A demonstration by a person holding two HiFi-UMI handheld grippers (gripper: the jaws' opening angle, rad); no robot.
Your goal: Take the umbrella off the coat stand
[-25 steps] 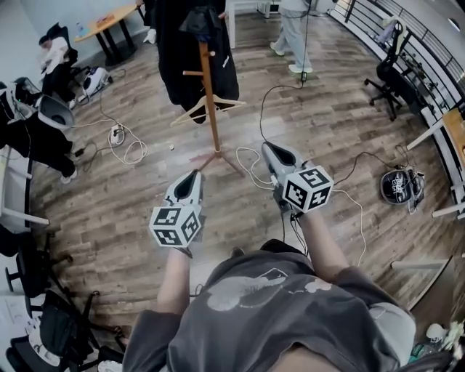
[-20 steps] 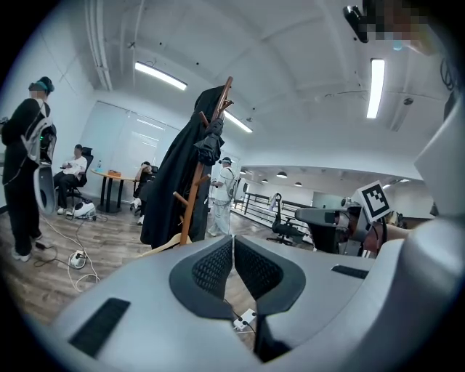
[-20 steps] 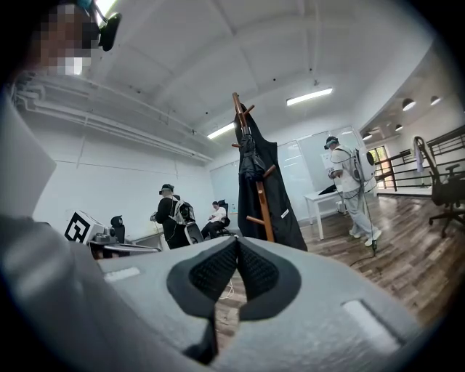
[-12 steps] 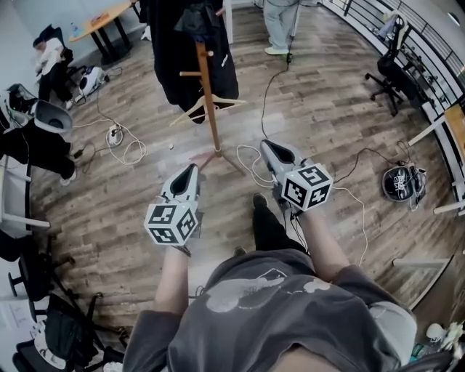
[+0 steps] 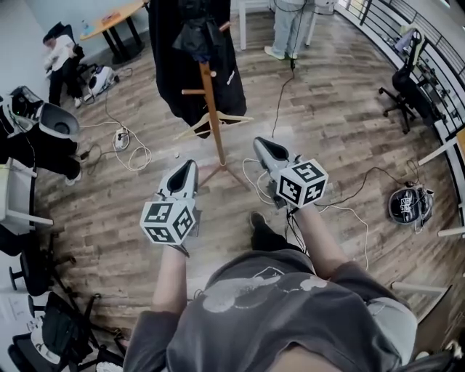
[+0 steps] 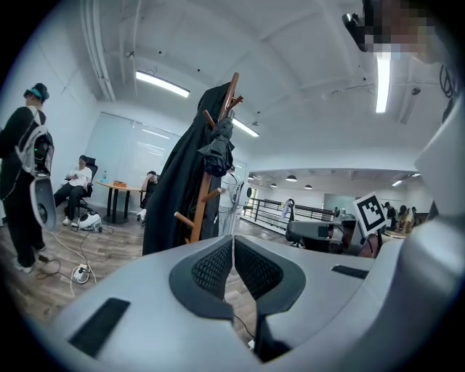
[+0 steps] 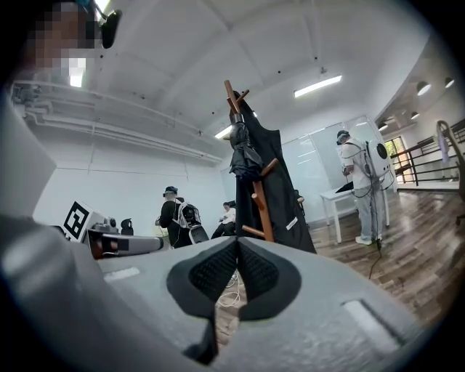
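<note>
A wooden coat stand [image 5: 214, 116] rises ahead of me with a black coat [image 5: 171, 65] on its left side and a wooden hanger [image 5: 211, 122] lower down. A folded dark umbrella [image 5: 197, 35] hangs near the top of the pole; the same umbrella [image 6: 216, 149] shows in the left gripper view, and the umbrella [image 7: 245, 151] again in the right gripper view. My left gripper [image 5: 190, 167] and right gripper [image 5: 259, 142] are held out short of the stand's feet, apart from it. The left gripper [image 6: 232, 241] and right gripper [image 7: 237, 244] are both shut, with nothing between the pads.
Cables [image 5: 254, 171] loop over the wood floor around the stand's base, with a power strip [image 5: 118, 136] to the left. A person in light clothes [image 5: 287, 29] stands behind, another person [image 5: 62, 58] sits by a table [image 5: 116, 16]. An office chair [image 5: 407, 87] and a round black device [image 5: 410, 205] are on the right.
Both grippers have moved forward, closer to the coat stand, and the stand now sits nearer in the head view. Jaws stay shut.
</note>
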